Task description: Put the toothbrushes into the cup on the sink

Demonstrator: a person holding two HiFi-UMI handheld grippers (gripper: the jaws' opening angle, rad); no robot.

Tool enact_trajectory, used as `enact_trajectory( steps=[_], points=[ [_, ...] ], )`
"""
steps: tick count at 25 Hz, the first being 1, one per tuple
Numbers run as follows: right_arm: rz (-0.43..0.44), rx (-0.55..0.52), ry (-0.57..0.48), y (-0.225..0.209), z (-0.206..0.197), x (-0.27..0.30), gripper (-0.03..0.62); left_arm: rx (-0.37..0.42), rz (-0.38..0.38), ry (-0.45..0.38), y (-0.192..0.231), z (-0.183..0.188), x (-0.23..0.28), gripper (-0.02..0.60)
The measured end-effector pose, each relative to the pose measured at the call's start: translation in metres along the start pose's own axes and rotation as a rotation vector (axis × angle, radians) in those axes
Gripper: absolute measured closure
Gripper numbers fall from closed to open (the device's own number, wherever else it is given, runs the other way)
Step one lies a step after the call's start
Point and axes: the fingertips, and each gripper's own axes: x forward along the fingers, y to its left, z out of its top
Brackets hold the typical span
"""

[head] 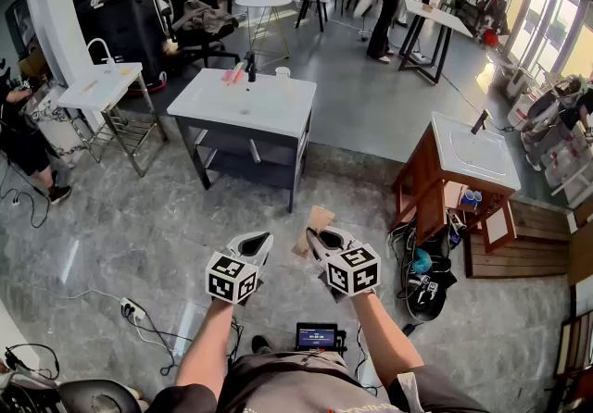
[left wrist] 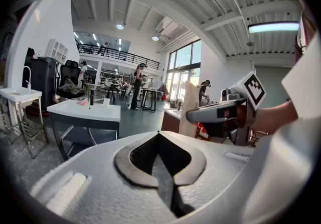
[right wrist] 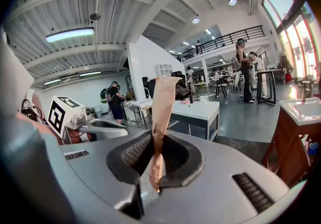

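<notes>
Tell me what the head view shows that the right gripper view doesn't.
Only the head view: the person's forearms and a power strip on the floor. Only the right gripper view: a ceiling light, and close up, the right tongs pinching a tan strip. Both: the white sink, the wooden cabinet sink, the left tongs and the strip itself.

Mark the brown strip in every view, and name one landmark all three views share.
Head view: strip at low centre, clamped in the right gripper.
Left gripper view: strip upright, right of centre, beside the right gripper.
Right gripper view: strip at centre, rising from between the jaws.
Shared landmark: white sink, seen upper centre, mid-left and right of the strip.
</notes>
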Motion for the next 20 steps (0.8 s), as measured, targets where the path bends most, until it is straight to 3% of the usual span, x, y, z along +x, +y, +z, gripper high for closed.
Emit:
enact_trajectory(
  steps=[20],
  points=[
    [0.007,0.022,-0.008,0.0017,-0.0024,-0.0085,0.556,0.016,-0.010,-0.009,-0.0047,0.0008,-0.0080,0.572]
  ],
)
